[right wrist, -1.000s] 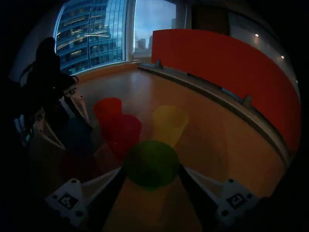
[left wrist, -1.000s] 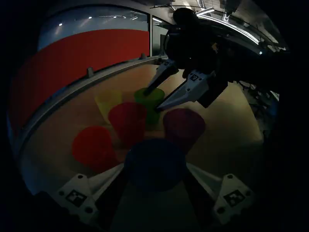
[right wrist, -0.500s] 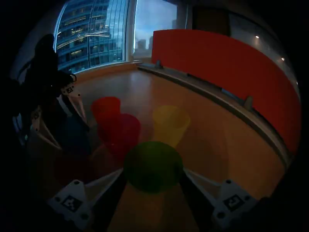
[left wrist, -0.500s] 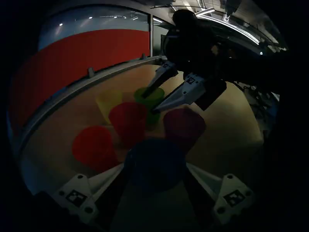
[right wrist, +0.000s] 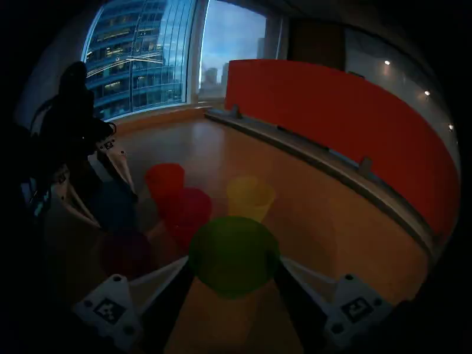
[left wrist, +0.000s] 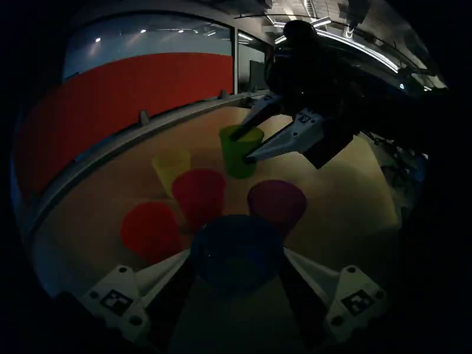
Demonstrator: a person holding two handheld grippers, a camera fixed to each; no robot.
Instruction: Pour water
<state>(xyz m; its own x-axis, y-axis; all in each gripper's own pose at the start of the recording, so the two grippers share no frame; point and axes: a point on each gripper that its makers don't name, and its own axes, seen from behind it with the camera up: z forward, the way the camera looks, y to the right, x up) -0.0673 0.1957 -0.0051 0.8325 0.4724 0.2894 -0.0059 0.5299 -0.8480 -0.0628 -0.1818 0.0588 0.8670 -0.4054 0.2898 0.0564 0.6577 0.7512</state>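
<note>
Green cup (right wrist: 233,256) clamped in the right tongs (right wrist: 234,268), blue cup (left wrist: 236,256) gripped in the left tongs (left wrist: 236,265), red cup (left wrist: 199,192) between them. Danger: cups crowd close, so a hasty tilt may splash the counter (right wrist: 330,230) or clip the yellow cup (right wrist: 251,197) near the green.

- In the left gripper view, your blue cup (left wrist: 236,253) hid its own base and the near foot of the purple cup (left wrist: 276,203).
- The person (left wrist: 318,71) on the far side was only a dark silhouette to you.
- In the right gripper view, the green cup (right wrist: 234,255) covered the near side of the dark red cup (right wrist: 189,212). The blue and purple cups on the left were almost lost in shadow.
- You could not tell whether any cup held water.
</note>
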